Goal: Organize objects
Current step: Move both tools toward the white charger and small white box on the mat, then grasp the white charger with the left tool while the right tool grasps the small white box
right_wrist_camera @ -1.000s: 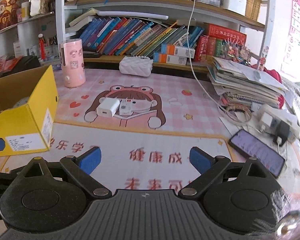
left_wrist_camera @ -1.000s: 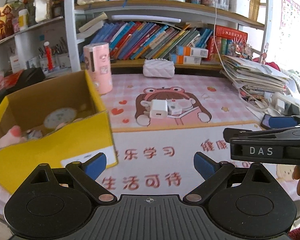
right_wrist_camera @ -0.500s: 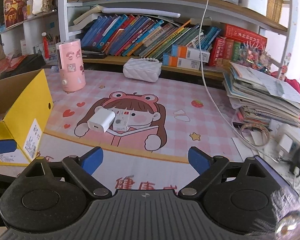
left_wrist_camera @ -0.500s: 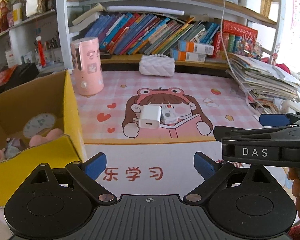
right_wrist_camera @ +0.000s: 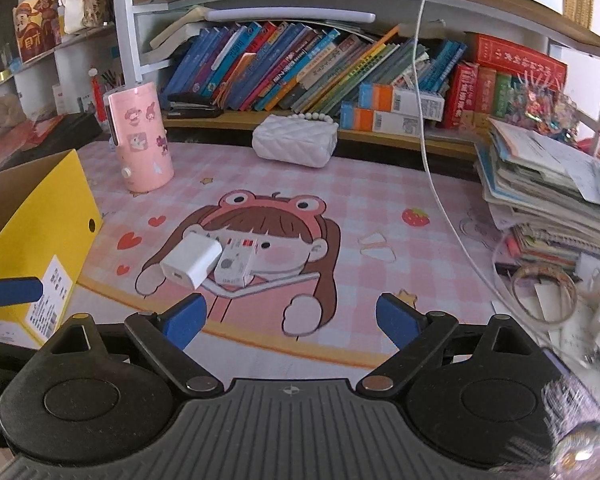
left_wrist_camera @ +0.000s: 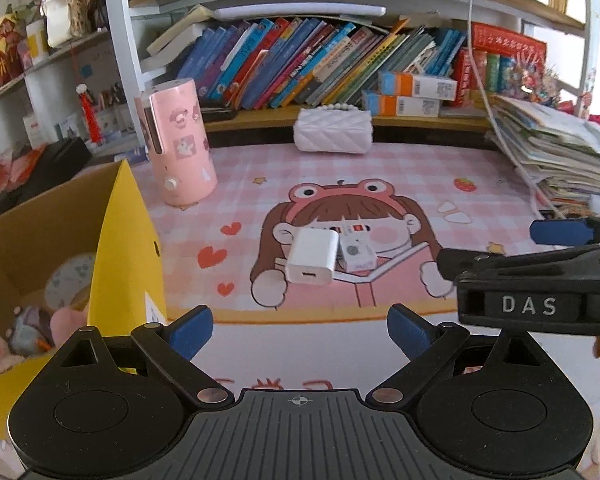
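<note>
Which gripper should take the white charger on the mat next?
Left, probably. The white charger sits nearly centred ahead of the open left gripper, with the yellow box on its side. From the right gripper, also open, it lies off to the left.

I see a white charger [left_wrist_camera: 311, 261] on my pink checked mat [left_wrist_camera: 400, 178], a yellow box [left_wrist_camera: 126, 248], and blue-padded tongs [left_wrist_camera: 299, 330].

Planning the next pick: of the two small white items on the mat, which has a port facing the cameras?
The plain white charger, left of the printed small box it touches.
</note>
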The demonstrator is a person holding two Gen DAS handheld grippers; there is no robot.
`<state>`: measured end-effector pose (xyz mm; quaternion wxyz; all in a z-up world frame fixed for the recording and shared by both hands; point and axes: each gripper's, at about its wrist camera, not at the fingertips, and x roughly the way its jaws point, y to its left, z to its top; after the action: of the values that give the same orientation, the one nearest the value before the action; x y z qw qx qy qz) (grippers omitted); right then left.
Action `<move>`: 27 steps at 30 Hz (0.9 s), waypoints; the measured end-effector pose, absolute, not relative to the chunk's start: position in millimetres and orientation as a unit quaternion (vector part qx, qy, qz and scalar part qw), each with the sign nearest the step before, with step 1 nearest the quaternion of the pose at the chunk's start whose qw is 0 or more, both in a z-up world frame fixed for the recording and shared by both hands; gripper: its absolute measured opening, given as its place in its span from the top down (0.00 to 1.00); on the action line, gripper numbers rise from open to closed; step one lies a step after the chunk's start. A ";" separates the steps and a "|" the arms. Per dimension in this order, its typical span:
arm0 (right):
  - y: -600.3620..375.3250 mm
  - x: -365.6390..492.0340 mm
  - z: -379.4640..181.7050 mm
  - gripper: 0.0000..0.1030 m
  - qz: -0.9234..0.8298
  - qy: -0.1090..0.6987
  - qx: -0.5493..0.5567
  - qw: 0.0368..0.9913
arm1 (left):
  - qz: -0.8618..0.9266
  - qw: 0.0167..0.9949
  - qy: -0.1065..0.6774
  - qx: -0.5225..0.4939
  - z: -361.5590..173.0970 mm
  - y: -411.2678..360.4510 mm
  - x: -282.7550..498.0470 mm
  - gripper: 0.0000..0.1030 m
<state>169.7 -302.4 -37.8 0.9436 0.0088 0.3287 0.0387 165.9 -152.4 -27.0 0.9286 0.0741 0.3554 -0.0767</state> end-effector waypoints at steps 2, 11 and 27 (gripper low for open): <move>-305.6 178.2 -38.9 0.13 0.042 0.329 0.011 0.943 | -0.065 0.930 0.354 0.078 -29.0 -154.8 172.3 0.09; -316.3 217.0 -43.6 0.21 0.056 0.326 0.027 0.943 | -0.031 0.926 0.369 0.075 -42.4 -164.9 206.1 0.27; -323.9 244.3 -46.7 0.21 0.052 0.325 0.027 0.944 | -0.058 0.903 0.422 0.060 -79.0 -180.5 280.1 0.50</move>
<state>244.3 -323.9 -46.7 0.9439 0.0268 0.3251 0.0517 280.1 -180.5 -79.0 0.9027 0.0602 0.4221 -0.0576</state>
